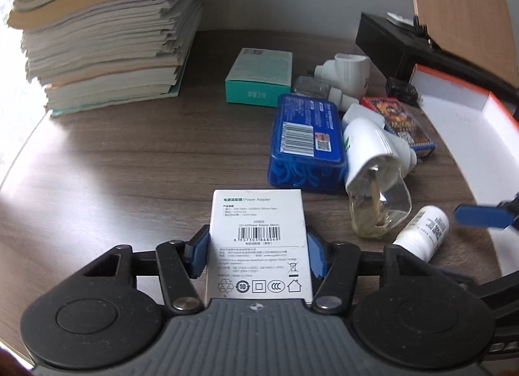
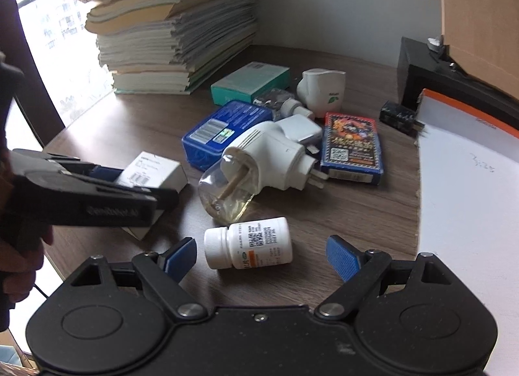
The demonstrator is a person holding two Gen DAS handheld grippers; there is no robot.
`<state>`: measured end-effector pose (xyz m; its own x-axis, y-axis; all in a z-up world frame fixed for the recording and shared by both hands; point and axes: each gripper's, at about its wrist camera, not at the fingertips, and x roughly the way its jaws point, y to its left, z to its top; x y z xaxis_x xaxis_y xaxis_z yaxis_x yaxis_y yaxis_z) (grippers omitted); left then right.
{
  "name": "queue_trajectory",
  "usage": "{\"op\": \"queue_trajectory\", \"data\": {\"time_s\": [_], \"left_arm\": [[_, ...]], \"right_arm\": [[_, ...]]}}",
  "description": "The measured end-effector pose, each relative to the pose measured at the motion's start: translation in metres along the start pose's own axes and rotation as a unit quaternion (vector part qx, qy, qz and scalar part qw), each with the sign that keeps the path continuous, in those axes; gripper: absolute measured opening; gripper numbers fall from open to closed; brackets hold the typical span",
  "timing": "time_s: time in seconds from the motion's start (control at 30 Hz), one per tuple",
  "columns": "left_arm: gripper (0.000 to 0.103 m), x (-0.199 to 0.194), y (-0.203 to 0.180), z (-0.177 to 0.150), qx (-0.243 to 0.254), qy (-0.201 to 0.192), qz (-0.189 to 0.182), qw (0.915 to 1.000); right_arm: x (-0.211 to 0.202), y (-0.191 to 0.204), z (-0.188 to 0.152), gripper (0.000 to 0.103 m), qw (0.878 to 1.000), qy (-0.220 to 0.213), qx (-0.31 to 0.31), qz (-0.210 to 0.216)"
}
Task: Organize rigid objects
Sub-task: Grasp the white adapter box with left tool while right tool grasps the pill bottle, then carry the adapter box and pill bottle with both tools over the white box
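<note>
Gripping white adapter box (image 1: 258, 239) in left tool (image 1: 258, 254); right tool (image 2: 261, 257) hovering open around pill bottle (image 2: 248, 243).

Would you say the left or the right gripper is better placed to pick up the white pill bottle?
Right: the right gripper stands open around the white pill bottle, while the left gripper is shut on the power adapter box.

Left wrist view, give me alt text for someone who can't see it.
The left tongs grip a white power adapter box by its sides over a dark wooden table. To its right lie a blue case, a white plug-in with a clear liquid bottle and a small white pill bottle; a tall stack of books stands at the back left.
</note>
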<state>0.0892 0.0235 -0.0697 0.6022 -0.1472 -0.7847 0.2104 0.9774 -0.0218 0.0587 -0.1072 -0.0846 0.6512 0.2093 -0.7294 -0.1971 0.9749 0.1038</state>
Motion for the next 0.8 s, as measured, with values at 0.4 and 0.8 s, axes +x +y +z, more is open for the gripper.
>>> {"op": "queue_trajectory", "data": {"time_s": [0.4,0.8], "left_arm": [[0.060,-0.022,0.011,-0.004,-0.037,-0.008,-0.002,0.9993],[0.060,-0.054,-0.009,-0.001,-0.063,-0.026,-0.014,0.9976]], "right_arm": [[0.018,0.010,0.008,0.070,1.000,0.019,-0.012,-0.011],[-0.036,-0.003,0.025,0.070,0.999,0.004,0.023,-0.039]]}}
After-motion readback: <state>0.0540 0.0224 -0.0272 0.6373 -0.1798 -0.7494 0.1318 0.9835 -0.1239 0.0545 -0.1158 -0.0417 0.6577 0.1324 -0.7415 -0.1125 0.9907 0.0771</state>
